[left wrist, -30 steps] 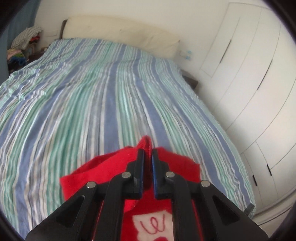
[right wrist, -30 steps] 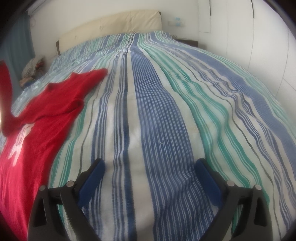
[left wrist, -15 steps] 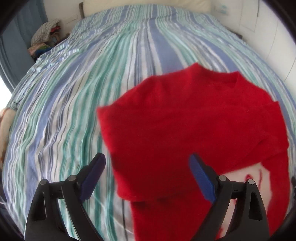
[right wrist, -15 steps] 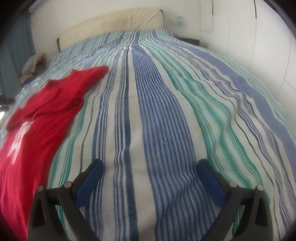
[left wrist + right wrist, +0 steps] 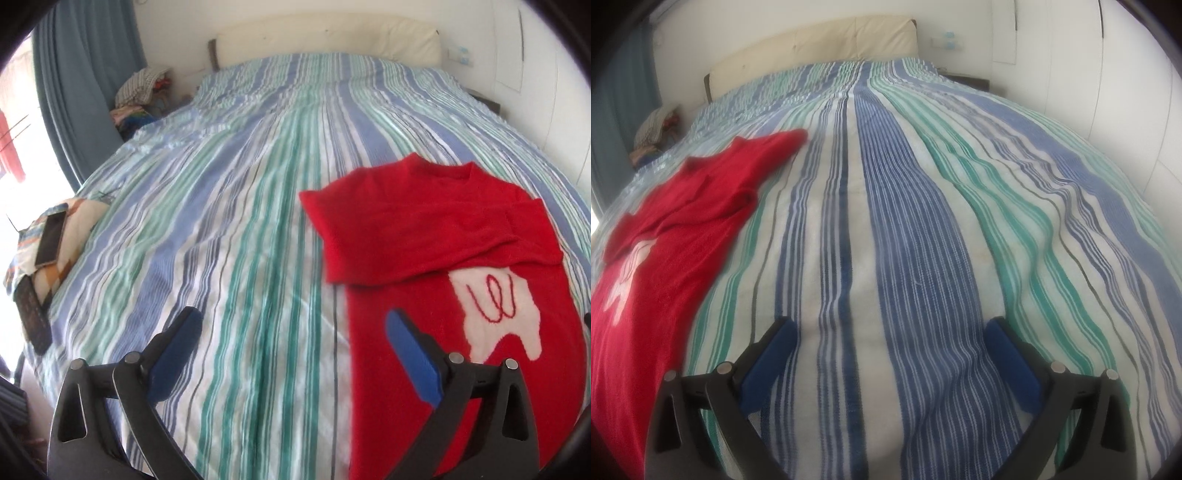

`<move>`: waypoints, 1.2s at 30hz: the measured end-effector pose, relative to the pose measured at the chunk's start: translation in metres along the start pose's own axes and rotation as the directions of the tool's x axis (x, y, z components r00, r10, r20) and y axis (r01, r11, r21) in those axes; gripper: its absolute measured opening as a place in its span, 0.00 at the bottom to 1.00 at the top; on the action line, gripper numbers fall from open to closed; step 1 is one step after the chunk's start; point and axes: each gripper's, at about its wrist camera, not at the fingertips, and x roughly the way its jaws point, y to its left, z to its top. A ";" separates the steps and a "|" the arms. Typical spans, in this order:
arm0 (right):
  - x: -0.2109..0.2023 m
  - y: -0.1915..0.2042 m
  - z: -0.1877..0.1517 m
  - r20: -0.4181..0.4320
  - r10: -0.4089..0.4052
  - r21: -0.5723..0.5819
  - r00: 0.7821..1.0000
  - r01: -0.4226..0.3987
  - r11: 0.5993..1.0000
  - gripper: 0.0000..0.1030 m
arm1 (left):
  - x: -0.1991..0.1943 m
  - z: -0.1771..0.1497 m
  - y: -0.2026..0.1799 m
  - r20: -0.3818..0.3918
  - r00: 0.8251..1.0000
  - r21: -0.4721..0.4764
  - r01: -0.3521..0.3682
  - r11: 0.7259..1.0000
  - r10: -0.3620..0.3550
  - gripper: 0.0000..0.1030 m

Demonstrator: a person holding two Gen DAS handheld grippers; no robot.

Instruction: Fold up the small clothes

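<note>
Lying flat on the striped bed, red sweater, one sleeve folded across. Both tongs, left and right, apart, empty. Soft, light knit; pinch hem corner.

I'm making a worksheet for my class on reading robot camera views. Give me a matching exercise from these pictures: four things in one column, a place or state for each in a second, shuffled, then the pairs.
Things
1. red sweater
2. left gripper
3. phone
4. cream headboard

Places or states
A. lying on a patterned cushion at the bed's edge
B. open, holding nothing
C. against the wall at the far end of the bed
D. spread on the striped bedspread, one sleeve folded across the chest

Pairs: 1-D, 2-B, 3-A, 4-C
</note>
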 end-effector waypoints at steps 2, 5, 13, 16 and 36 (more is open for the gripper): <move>0.000 0.000 0.000 0.001 0.001 0.000 1.000 -0.001 1.000 0.99 | 0.004 0.000 0.004 -0.019 1.000 -0.019 -0.010 1.000 0.010 0.97; 0.000 0.000 0.000 0.006 0.002 0.000 1.000 -0.002 1.000 0.99 | 0.004 -0.006 0.002 -0.022 1.000 -0.027 -0.024 0.999 0.023 0.97; -0.001 -0.001 -0.001 0.010 0.004 0.000 1.000 -0.004 1.000 0.99 | -0.009 -0.012 -0.007 0.006 0.999 0.000 -0.053 0.999 0.053 0.97; -0.001 -0.001 -0.001 0.010 0.004 0.000 1.000 -0.004 1.000 0.99 | -0.011 -0.012 -0.009 0.014 0.998 0.000 -0.055 0.998 0.055 0.97; -0.063 0.016 -0.007 0.061 0.124 -0.048 0.990 -0.122 0.991 0.98 | 0.008 -0.094 -0.013 -0.160 0.978 -0.038 0.130 0.991 -0.134 0.97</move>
